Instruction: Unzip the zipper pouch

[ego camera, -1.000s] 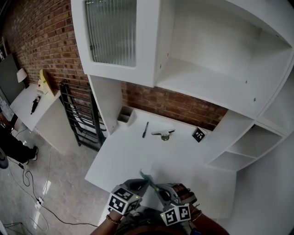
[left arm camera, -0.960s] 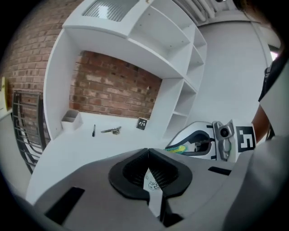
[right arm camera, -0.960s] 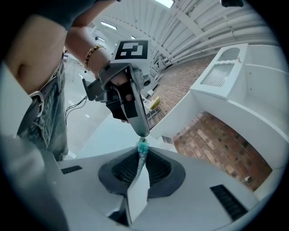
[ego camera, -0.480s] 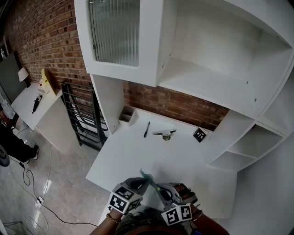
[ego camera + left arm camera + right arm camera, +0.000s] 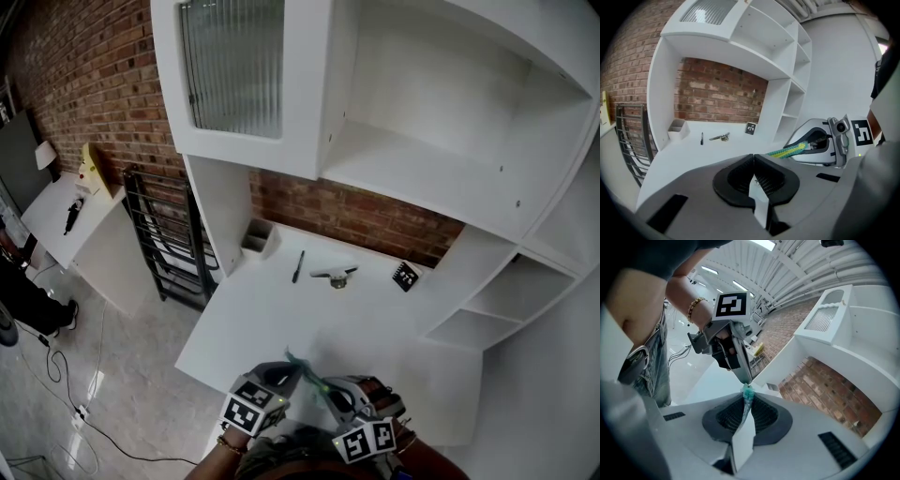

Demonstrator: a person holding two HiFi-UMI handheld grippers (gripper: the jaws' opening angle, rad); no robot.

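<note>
My right gripper (image 5: 747, 401) is clamped on the teal zipper pouch (image 5: 748, 391), held up near the desk's (image 5: 281, 309) front edge. My left gripper (image 5: 753, 158) is pinched tight at the pouch's end, probably on the zipper pull, which is too small to confirm. I'd pull straight along the teeth and keep the right grip firm.

In the head view the zipper pouch (image 5: 306, 369) is mostly hidden between the left gripper (image 5: 753, 165) and right gripper (image 5: 746, 398). The person's forearms (image 5: 228, 450) are cut off below. A metal object (image 5: 335, 274) is too small to identify.
</note>
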